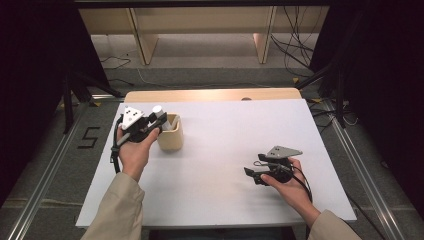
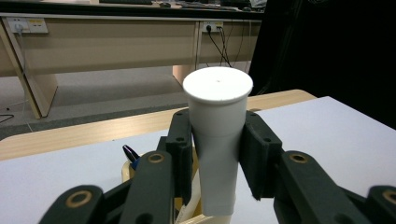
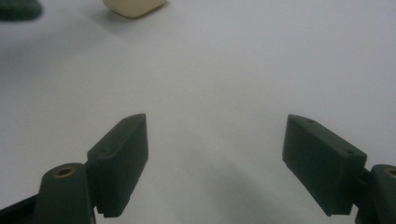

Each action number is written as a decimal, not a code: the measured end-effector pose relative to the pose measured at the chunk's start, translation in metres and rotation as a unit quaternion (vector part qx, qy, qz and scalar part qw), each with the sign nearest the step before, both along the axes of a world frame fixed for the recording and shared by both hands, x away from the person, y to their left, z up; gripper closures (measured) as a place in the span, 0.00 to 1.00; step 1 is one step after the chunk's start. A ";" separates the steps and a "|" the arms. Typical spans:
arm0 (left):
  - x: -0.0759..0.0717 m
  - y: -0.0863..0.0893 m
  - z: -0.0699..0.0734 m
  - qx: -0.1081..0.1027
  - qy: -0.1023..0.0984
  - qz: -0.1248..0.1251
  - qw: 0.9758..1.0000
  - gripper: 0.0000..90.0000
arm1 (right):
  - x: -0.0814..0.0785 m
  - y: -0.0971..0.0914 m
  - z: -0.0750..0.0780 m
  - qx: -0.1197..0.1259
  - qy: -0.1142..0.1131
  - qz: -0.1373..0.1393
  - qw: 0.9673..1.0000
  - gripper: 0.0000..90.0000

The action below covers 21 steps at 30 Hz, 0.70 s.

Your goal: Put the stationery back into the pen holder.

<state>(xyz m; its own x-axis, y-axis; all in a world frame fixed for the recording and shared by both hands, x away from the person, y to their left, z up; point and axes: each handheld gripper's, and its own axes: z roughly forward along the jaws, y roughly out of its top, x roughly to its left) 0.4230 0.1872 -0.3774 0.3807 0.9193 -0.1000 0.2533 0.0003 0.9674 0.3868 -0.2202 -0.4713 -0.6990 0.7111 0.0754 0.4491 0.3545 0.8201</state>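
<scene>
My left gripper (image 1: pixel 158 119) is shut on a white tube (image 2: pixel 218 140) with a wide flat cap (image 2: pixel 217 84) pointing up. Both pads press on the tube's sides. The tube's lower end reaches into the mouth of a beige holder cup (image 1: pixel 170 135) at the table's left; the cup's rim (image 2: pixel 126 170) sits just below the jaws. A dark pen (image 2: pixel 130 155) pokes up inside the cup. My right gripper (image 1: pixel 251 175) rests low over the table at the right, open, with nothing between its jaws (image 3: pixel 215 154).
The white table top (image 1: pixel 225 130) stretches between the two hands. The beige cup (image 3: pixel 133 7) appears far ahead in the right gripper view. Beyond the table's wooden far edge (image 1: pixel 210 94) lie floor, cables and wooden desk legs.
</scene>
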 end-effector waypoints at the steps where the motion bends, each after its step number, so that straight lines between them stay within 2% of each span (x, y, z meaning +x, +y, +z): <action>1: 0.000 0.000 0.000 0.000 0.000 0.001 1.000 0.75 | 0.000 0.000 0.000 0.000 0.000 0.000 1.000 0.26; 21: 0.008 -0.001 -0.003 0.018 -0.020 0.020 0.999 0.75 | 0.000 0.000 0.000 -0.002 0.000 0.002 1.000 0.26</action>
